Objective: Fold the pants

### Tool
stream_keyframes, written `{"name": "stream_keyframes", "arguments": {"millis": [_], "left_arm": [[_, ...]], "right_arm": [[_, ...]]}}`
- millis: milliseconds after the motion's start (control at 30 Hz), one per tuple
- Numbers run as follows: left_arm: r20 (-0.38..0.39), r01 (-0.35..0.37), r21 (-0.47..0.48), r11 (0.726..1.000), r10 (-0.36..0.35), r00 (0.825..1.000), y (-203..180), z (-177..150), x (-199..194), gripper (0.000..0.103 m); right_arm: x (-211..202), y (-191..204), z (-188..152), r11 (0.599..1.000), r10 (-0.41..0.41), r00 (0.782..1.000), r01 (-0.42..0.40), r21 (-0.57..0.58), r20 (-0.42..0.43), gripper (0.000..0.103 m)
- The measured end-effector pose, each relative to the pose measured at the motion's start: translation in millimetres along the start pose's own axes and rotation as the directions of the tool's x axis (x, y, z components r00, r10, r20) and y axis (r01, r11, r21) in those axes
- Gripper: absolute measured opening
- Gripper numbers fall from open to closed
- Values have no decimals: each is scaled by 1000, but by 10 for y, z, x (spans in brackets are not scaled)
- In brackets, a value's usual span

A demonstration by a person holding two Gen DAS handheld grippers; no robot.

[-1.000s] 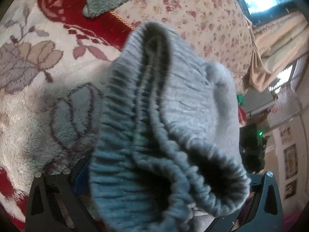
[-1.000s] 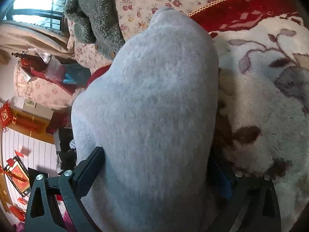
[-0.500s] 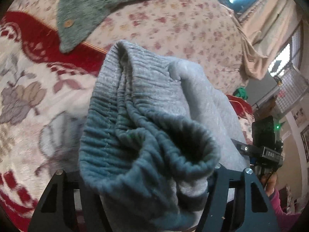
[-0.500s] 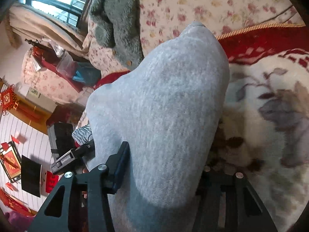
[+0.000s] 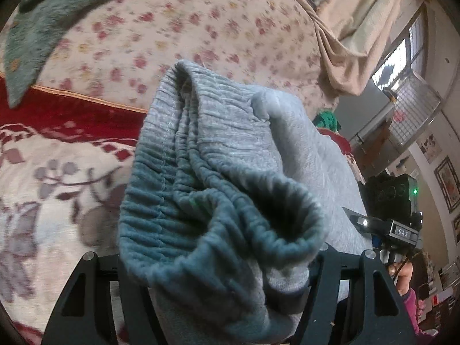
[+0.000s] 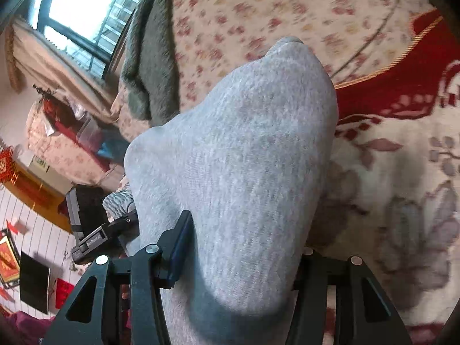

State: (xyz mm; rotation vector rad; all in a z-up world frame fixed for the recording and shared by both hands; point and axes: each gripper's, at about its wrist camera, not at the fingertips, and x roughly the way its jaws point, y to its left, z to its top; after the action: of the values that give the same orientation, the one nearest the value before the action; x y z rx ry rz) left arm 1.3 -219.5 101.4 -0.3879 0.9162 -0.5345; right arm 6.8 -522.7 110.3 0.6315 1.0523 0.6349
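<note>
The grey pants (image 5: 230, 178) fill the left wrist view, their ribbed elastic waistband bunched and gaping toward the camera. My left gripper (image 5: 221, 296) is shut on the waistband and holds it above the bed. In the right wrist view the smooth grey cloth of the pants (image 6: 238, 172) rises as a mound between the fingers. My right gripper (image 6: 238, 276) is shut on that cloth. The right gripper also shows in the left wrist view (image 5: 391, 224), to the right behind the cloth. The left gripper shows in the right wrist view (image 6: 100, 235) at the left.
Below lies a plush red and cream floral blanket (image 5: 57, 172), also in the right wrist view (image 6: 402, 187). Behind it is a flowered quilt (image 5: 201, 28) with a green fleece garment (image 5: 37, 28) on it. A curtain and window (image 6: 72, 28) are at the far side.
Both grippers have lifted and tilted up with the pants, so more of the quilt, window and room shows. The two grippers now see each other.
</note>
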Motion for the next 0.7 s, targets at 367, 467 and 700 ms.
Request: {"name": "stream_keyframes", "arguments": {"millis": [367,467,700], "left_arm": [[-80,-63,27,998,65,995,-211,-200,739,68],[-59,-75,51,996,78,995,-254,-216,736,68],[-66,-78,10,997,79,995,-133,-249,763,89]], "right_arm": [[-130,-878,-47,993,-53,998,56,106,-37,56],[-84,-1061,-98,989,-23,999,28,148,-37,58],[-110,-1177,-135,971,-76,996,86,223,-53,90]]}}
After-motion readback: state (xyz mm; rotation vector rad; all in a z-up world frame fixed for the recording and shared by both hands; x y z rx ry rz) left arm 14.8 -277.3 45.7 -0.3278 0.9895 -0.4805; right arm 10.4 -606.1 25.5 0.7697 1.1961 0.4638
